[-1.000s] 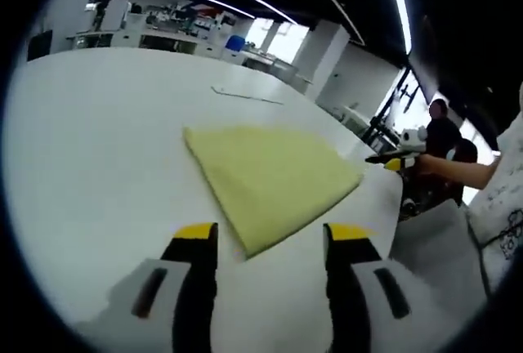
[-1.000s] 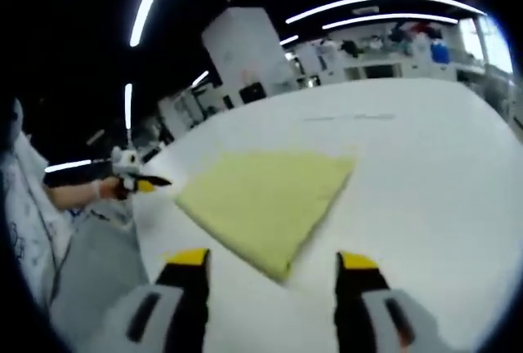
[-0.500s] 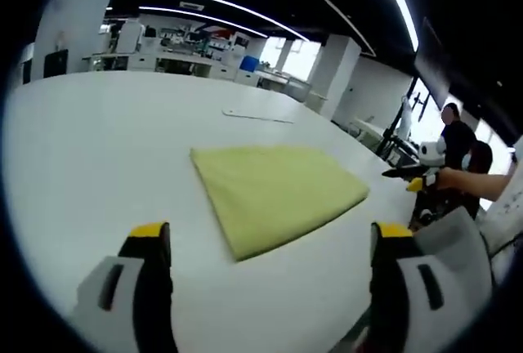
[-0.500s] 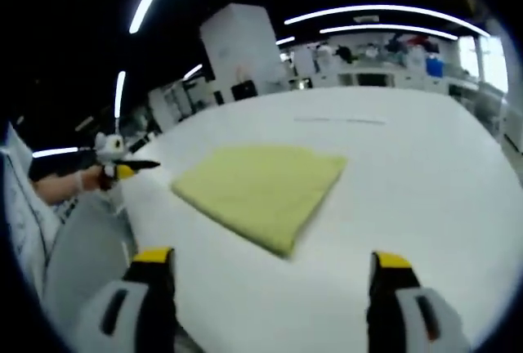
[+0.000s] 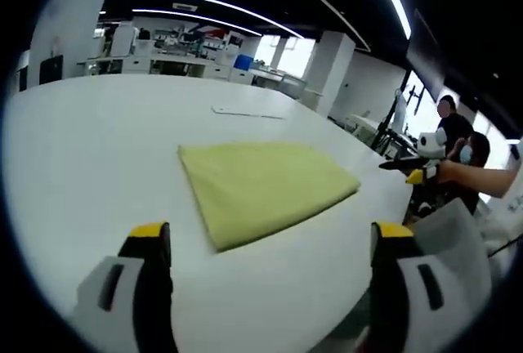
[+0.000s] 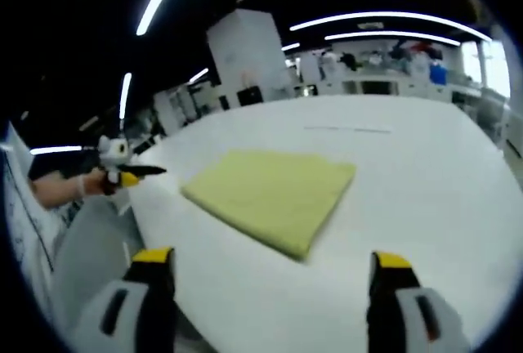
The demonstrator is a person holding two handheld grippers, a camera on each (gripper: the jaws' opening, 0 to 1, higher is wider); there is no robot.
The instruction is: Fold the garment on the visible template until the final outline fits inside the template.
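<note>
**Folded yellow garment lying ahead of both open grippers**

Left gripper view: the left gripper is hovering with its 2 jaws spread wide and gripping nothing. The folded yellow garment is lying flat on the white table, ahead of the jaws and apart from them, its nearest corner pointing back between them. Its long axis is running across the view. The right gripper is entering from the right, off the table edge, just beyond the garment's far corner. A thin strip is lying well beyond the garment.

Right gripper view: the right gripper is also hanging open and empty. The garment is lying ahead, apart from the jaws. The left gripper is showing at left, beside the table edge. No template outline is distinguishable; nothing is standing between jaws and cloth.
</note>
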